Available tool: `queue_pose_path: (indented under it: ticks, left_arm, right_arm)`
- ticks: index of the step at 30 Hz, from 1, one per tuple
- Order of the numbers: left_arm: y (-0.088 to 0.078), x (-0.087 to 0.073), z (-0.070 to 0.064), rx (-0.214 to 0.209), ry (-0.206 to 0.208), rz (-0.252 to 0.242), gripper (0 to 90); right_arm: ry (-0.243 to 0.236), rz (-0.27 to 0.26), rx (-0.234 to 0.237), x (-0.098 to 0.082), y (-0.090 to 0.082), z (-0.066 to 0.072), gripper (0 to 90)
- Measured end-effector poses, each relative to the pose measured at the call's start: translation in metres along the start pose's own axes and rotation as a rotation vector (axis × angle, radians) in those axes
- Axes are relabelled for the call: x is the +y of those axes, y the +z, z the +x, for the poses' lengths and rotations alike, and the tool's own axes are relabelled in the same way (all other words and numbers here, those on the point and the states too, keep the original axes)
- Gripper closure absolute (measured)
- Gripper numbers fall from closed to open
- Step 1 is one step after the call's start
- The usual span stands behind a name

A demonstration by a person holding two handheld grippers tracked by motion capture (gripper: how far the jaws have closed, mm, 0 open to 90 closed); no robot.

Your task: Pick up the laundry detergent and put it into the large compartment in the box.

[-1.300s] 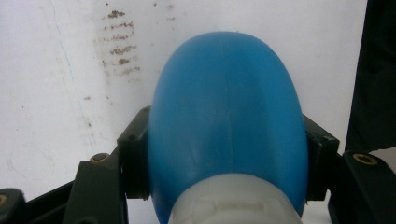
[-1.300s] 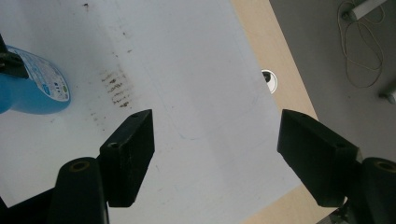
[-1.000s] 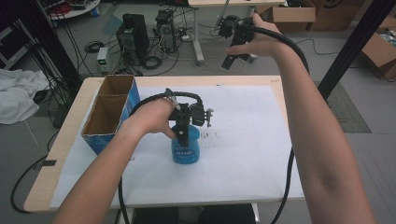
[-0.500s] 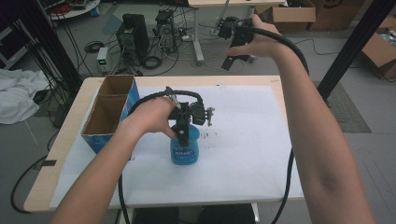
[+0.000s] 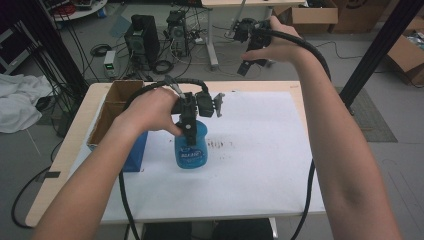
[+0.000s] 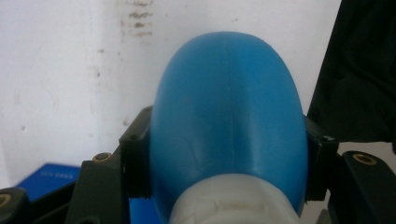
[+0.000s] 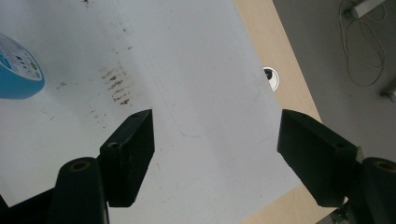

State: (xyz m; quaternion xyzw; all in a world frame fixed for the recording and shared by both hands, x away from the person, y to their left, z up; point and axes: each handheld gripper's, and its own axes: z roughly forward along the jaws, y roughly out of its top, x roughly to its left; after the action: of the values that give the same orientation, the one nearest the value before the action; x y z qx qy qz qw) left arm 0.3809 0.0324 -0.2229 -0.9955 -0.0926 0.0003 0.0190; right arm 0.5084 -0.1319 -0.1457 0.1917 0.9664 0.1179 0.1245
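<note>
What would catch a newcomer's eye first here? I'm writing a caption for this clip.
The bright blue bottle near the middle of the white sheet, clamped between the jaws of the left gripper. Next, the right gripper, held high beyond the table's far edge with its jaws wide open. Then the open cardboard box at the table's left.

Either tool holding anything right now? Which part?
Left tool is shut on the blue bottle, jaws clamping its upper body just below the white neck. Right tool is open, holding nothing.
</note>
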Motion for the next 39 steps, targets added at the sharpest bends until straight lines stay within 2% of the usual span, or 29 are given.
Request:
queue_pose_path:
  ticks: [4,12,16,20,27,32,35,39]
  left_arm:
    - [-0.014,-0.008,0.005,-0.008,-0.085,-0.005,37.9]
    - [-0.045,-0.032,0.018,0.014,-0.285,-0.033,37.9]
    - [-0.064,-0.048,0.028,0.021,-0.421,-0.071,38.0]
    - [-0.082,-0.068,0.039,0.038,-0.585,-0.101,38.0]
    - [-0.108,-0.111,0.058,0.060,-0.920,-0.156,38.0]
    - [-0.117,-0.141,0.068,0.076,-1.071,-0.151,38.0]
    - [-0.120,-0.156,0.074,0.089,-1.148,-0.138,38.1]
    - [-0.121,-0.170,0.078,0.100,-1.219,-0.133,38.1]
  right_arm:
    - [-0.002,0.002,0.000,0.000,0.000,0.000,27.6]
    - [-0.002,0.002,0.002,0.000,0.002,0.001,27.6]
    - [-0.001,0.006,0.004,0.000,0.003,0.001,27.6]
    - [-0.003,0.010,0.005,0.000,0.004,0.001,27.5]
    - [-0.007,0.010,0.008,0.000,0.006,0.002,27.5]
    - [-0.006,0.010,0.009,0.000,0.006,0.002,27.6]
    - [-0.008,0.011,0.010,0.001,0.006,0.002,27.5]
    - [-0.011,0.010,0.010,0.001,0.006,0.002,27.6]
